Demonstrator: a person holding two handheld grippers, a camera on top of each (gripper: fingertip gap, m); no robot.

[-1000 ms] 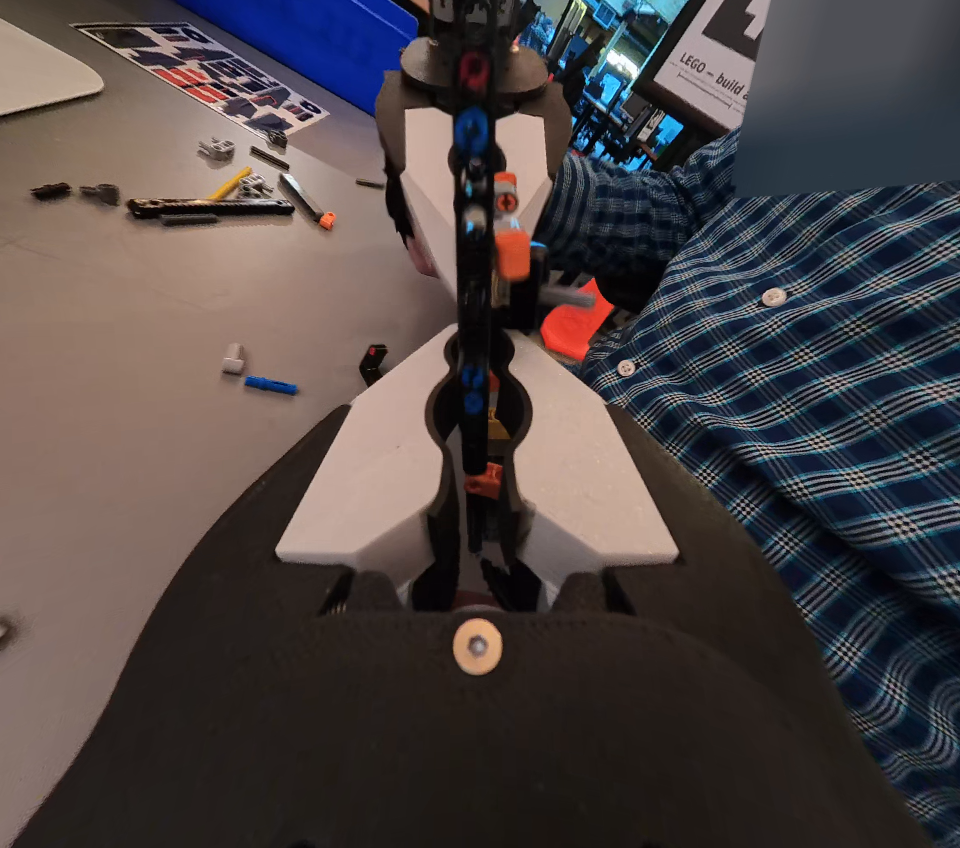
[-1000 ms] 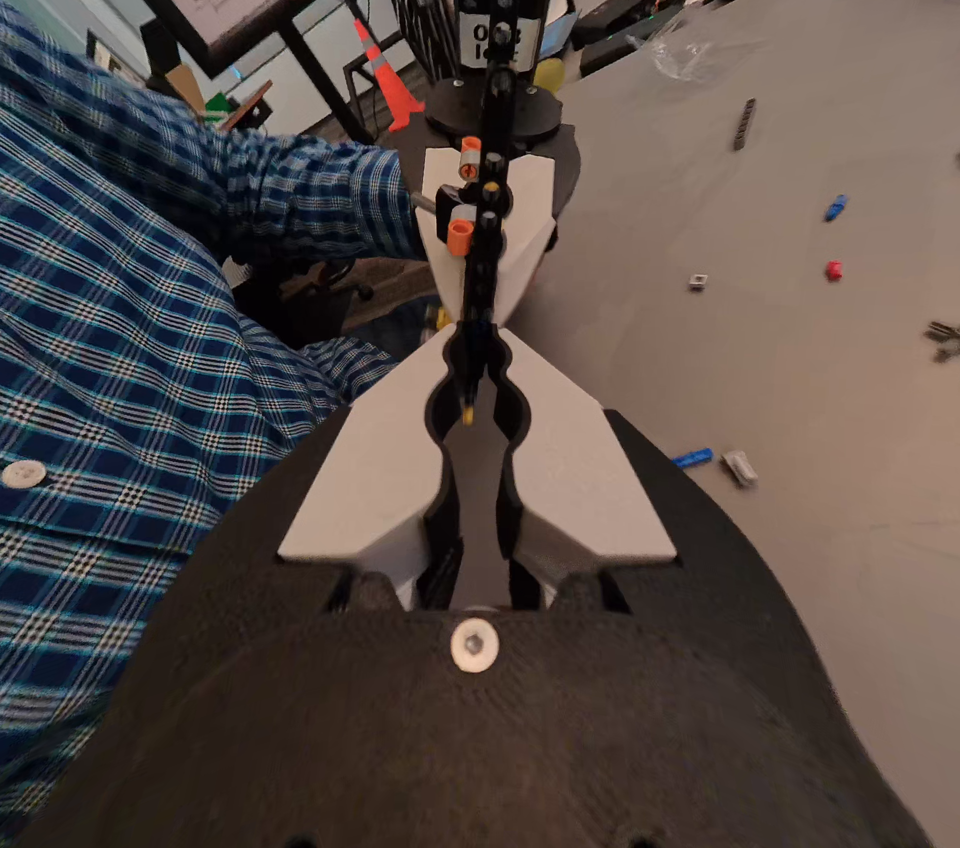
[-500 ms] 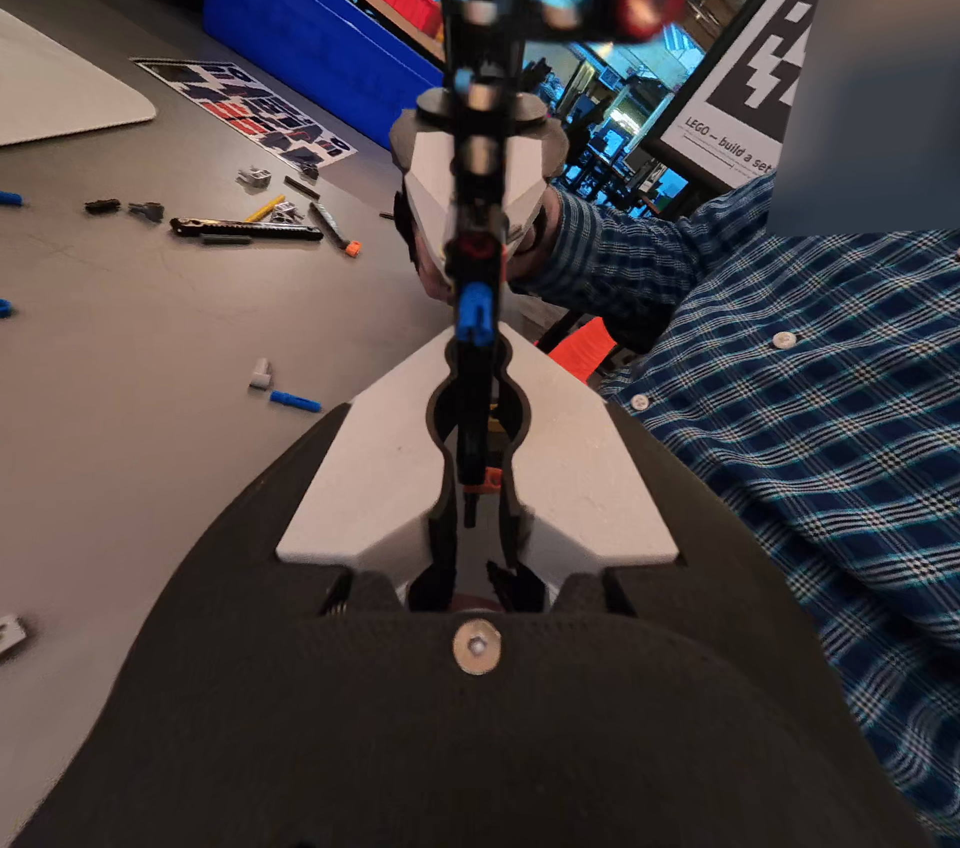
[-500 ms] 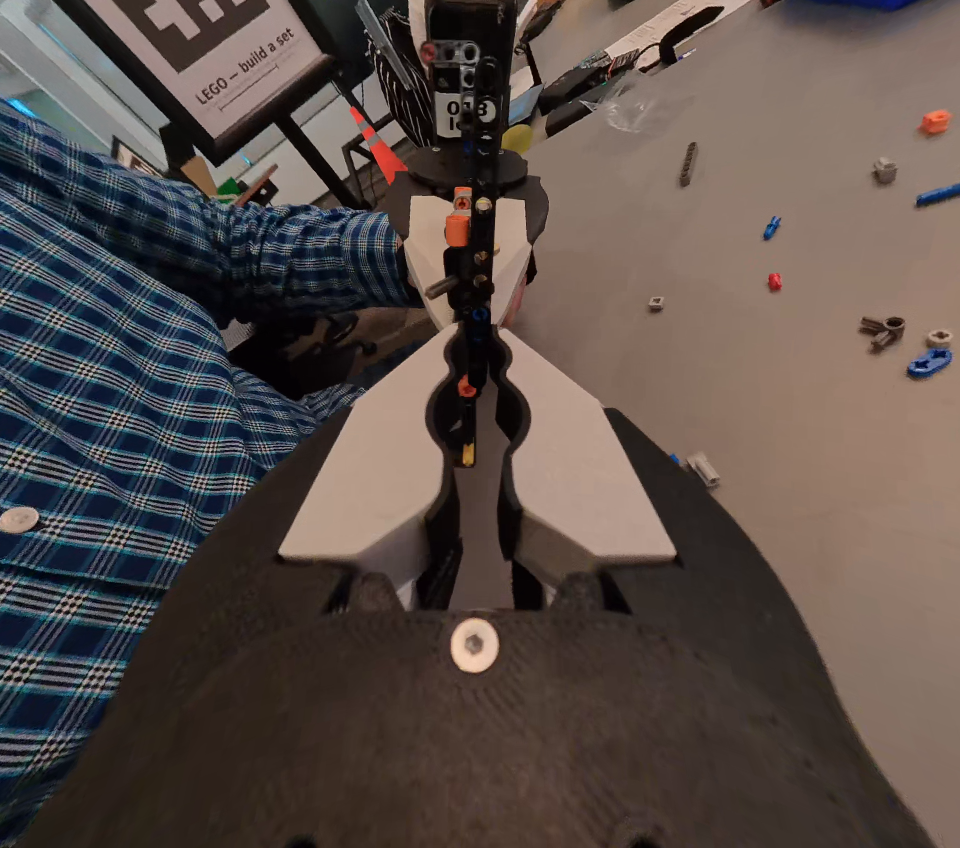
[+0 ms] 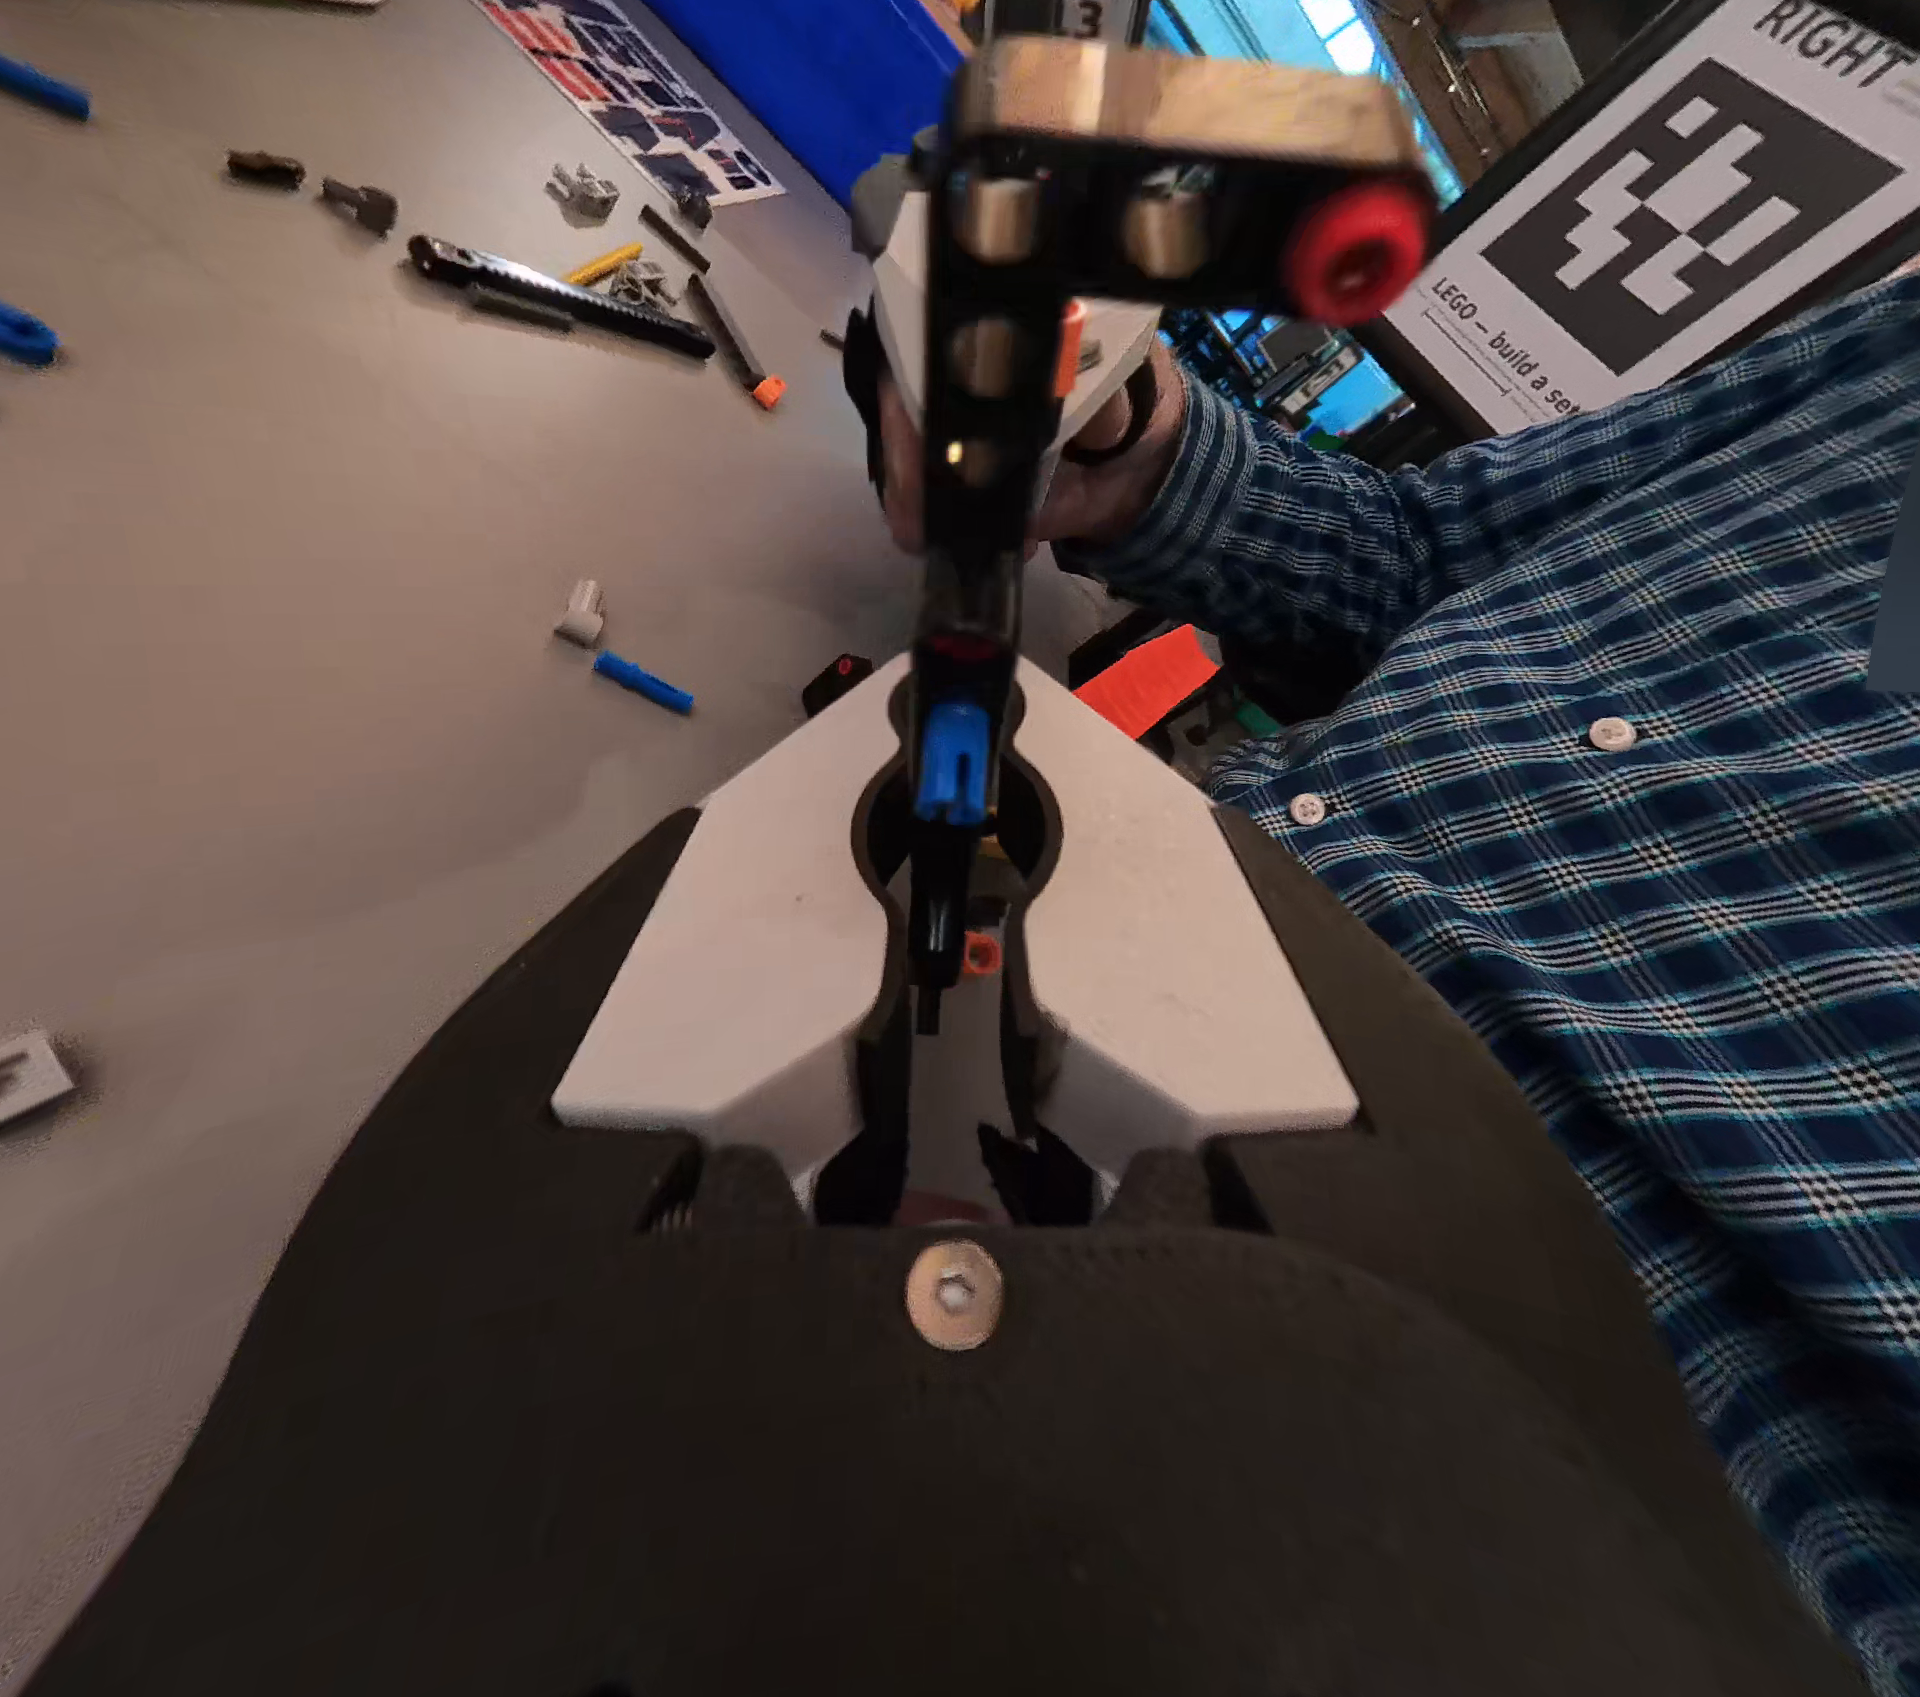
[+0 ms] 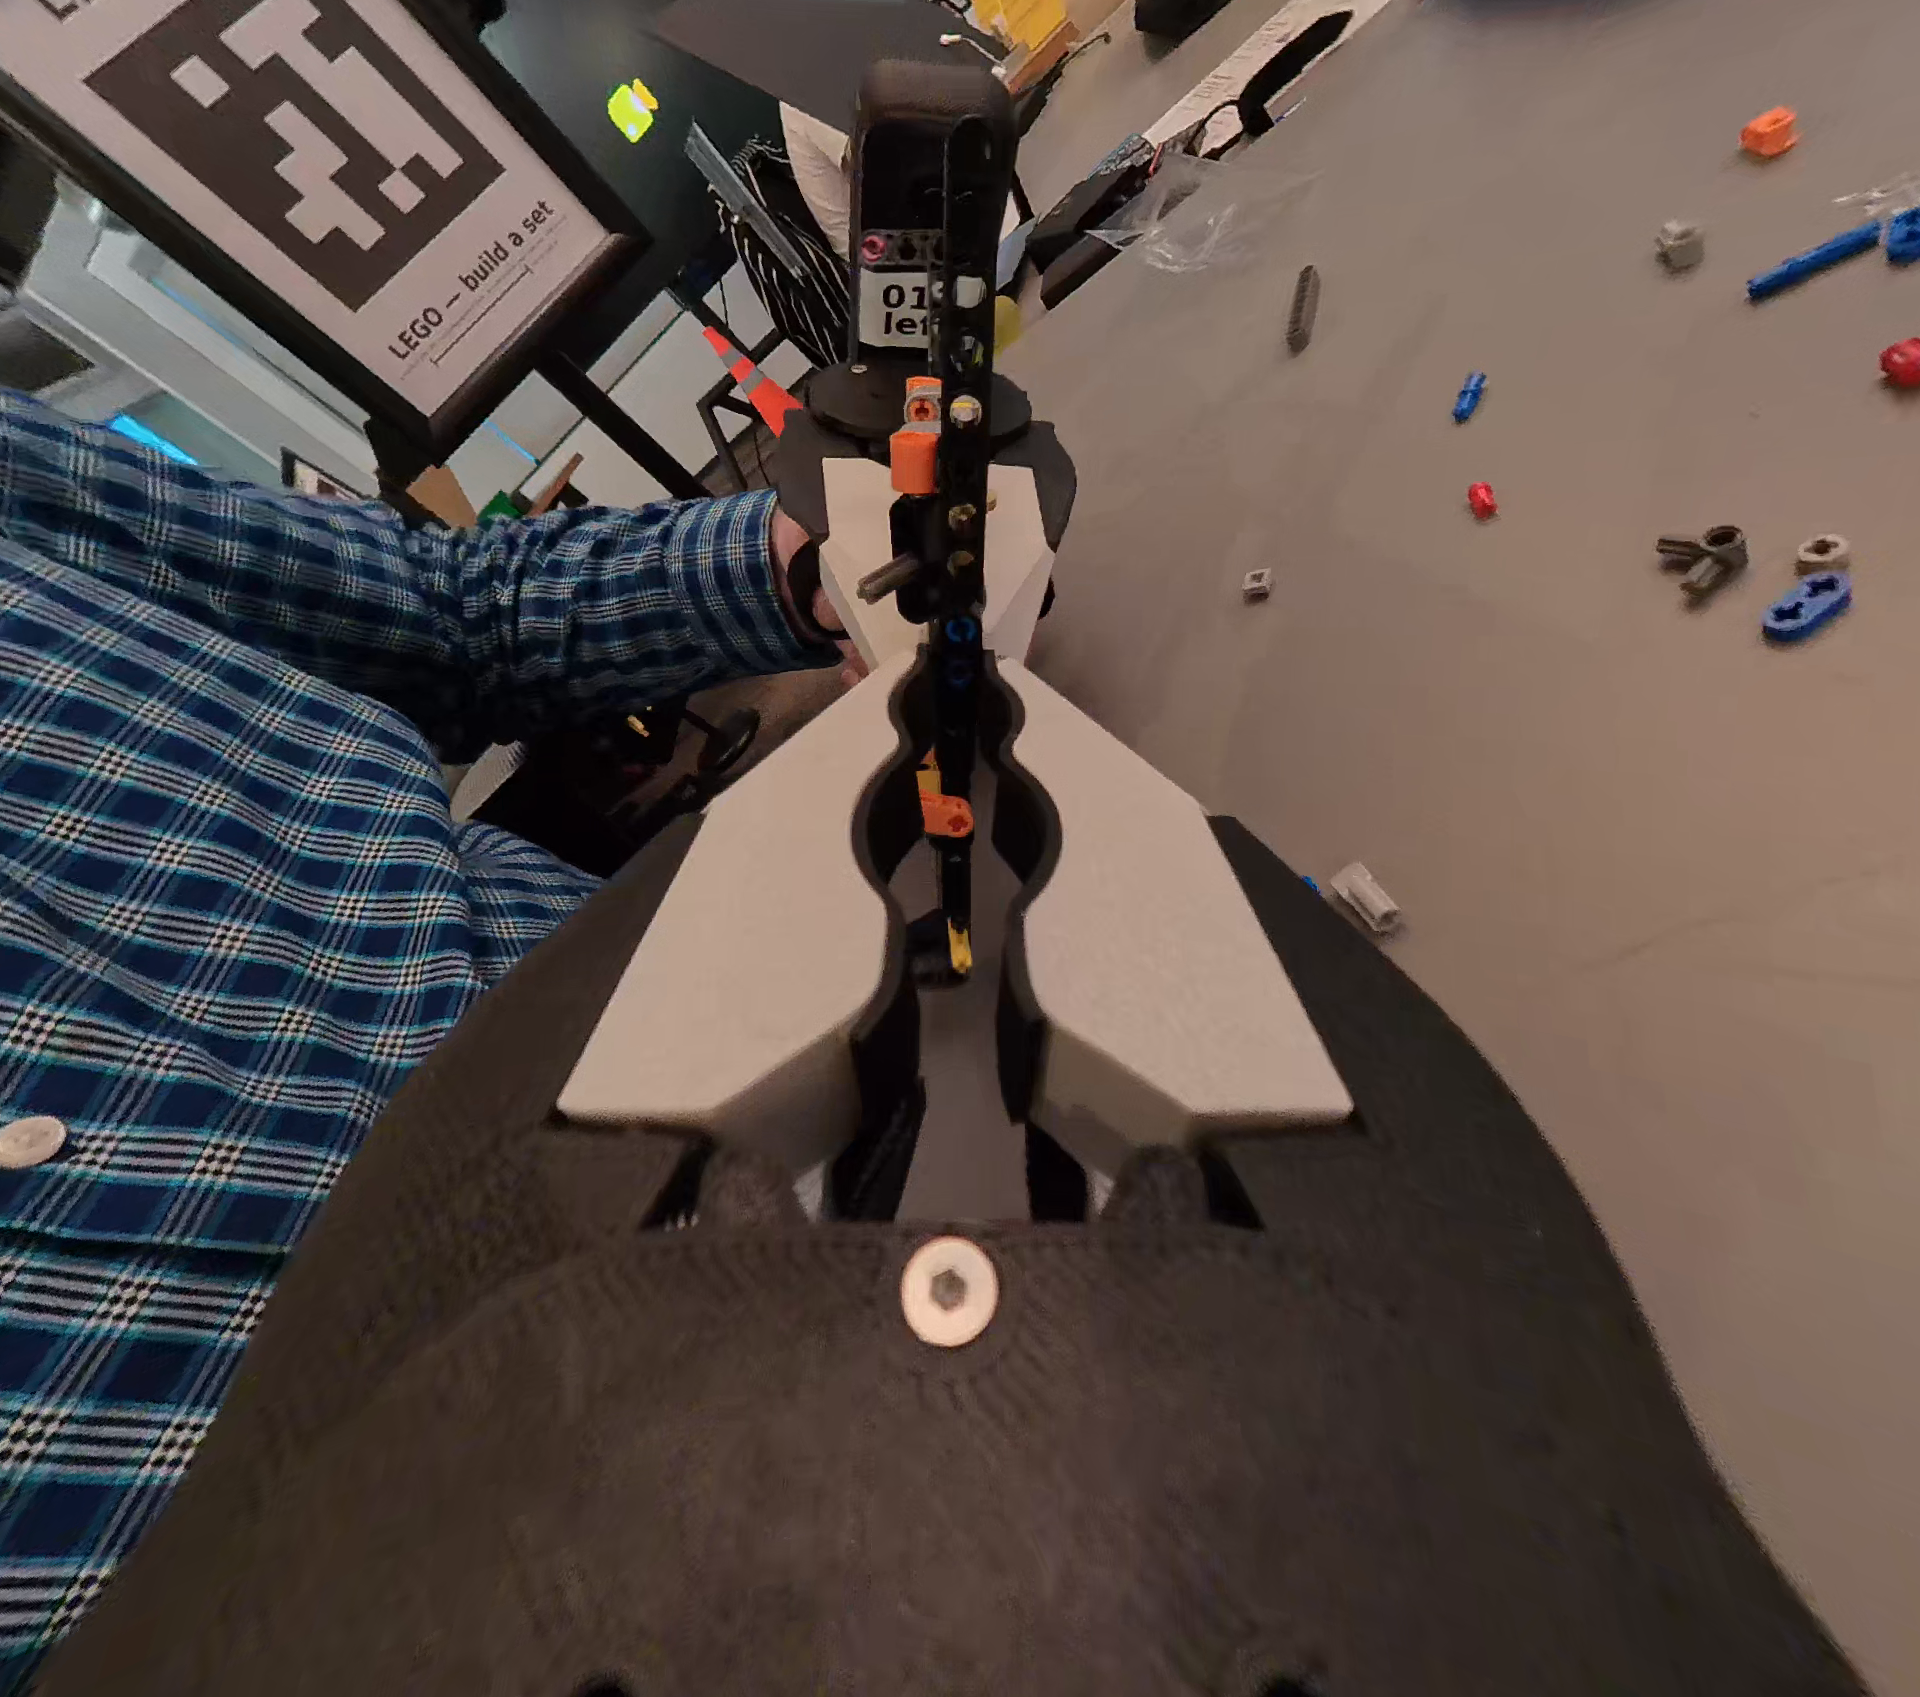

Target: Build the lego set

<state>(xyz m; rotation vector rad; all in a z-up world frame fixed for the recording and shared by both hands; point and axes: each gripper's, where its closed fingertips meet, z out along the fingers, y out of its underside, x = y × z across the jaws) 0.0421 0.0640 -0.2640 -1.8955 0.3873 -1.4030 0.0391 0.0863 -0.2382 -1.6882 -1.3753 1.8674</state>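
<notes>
Grey bench (image 5: 312,608), loose pieces strewn toward its far edge. Left view: left gripper (image 5: 954,774) closed on the long black studded lego beam assembly (image 5: 971,400), its long axis running straight ahead. Right view: right gripper (image 6: 951,774) clamps the same beam's opposite end, both claws facing along it.

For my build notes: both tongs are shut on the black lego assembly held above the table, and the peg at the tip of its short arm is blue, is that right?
Not quite. The left wrist view shows the peg at the tip of the short arm is red, not blue. The rest holds: the left tongs and right tongs are both shut on the black lego assembly, held above the table.
</notes>
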